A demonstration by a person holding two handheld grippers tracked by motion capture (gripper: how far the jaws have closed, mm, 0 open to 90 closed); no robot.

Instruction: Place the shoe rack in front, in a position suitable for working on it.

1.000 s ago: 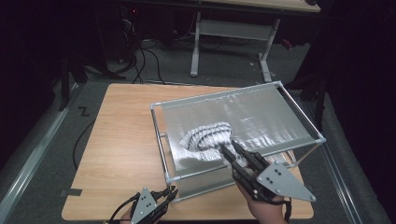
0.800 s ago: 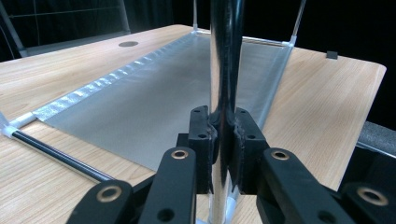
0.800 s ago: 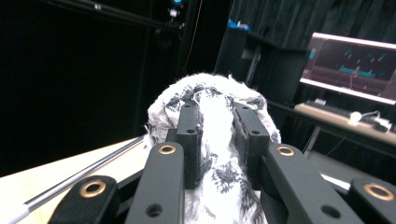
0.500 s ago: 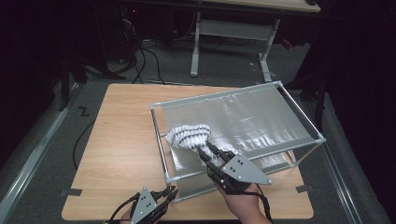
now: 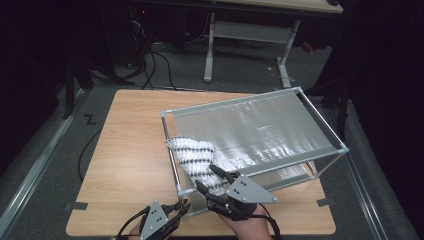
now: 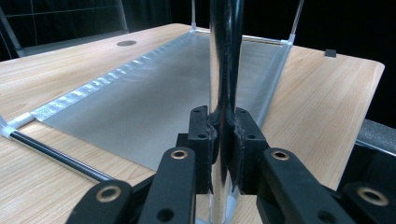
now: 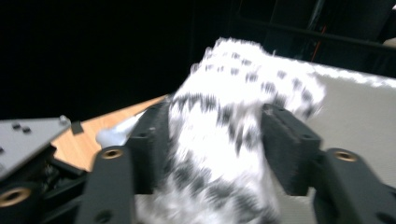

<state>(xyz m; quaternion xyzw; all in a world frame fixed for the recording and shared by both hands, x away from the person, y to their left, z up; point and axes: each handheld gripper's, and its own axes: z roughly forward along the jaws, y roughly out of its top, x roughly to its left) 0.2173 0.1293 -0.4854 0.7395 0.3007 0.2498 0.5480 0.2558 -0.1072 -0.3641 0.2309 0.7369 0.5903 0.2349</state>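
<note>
A white cloth with dark speckles (image 5: pixel 192 155) hangs over the left rail of a metal frame (image 5: pixel 300 95) that carries a silver sheet (image 6: pixel 154 98). My right gripper (image 5: pixel 210 177) is at the cloth's lower end, near the frame's front left corner. Its jaws have just been opening and stand wide, with the blurred cloth (image 7: pixel 233 116) between them in the right gripper view (image 7: pixel 219 130). My left gripper (image 5: pixel 182 206) is at that same corner, shut on the frame's upright post (image 6: pixel 226 56), which rises between its pads (image 6: pixel 225 135).
The frame stands on a wooden table (image 5: pixel 125 150), with bare wood to its left and along the front edge. A dark cable (image 5: pixel 85 150) trails off the table's left side. Behind the table are a white desk leg frame (image 5: pixel 245 30) and dark floor.
My right gripper has moved left and down with the cloth, from the middle of the sheet to the front left corner. Its jaws have opened. The left gripper has stayed put.
</note>
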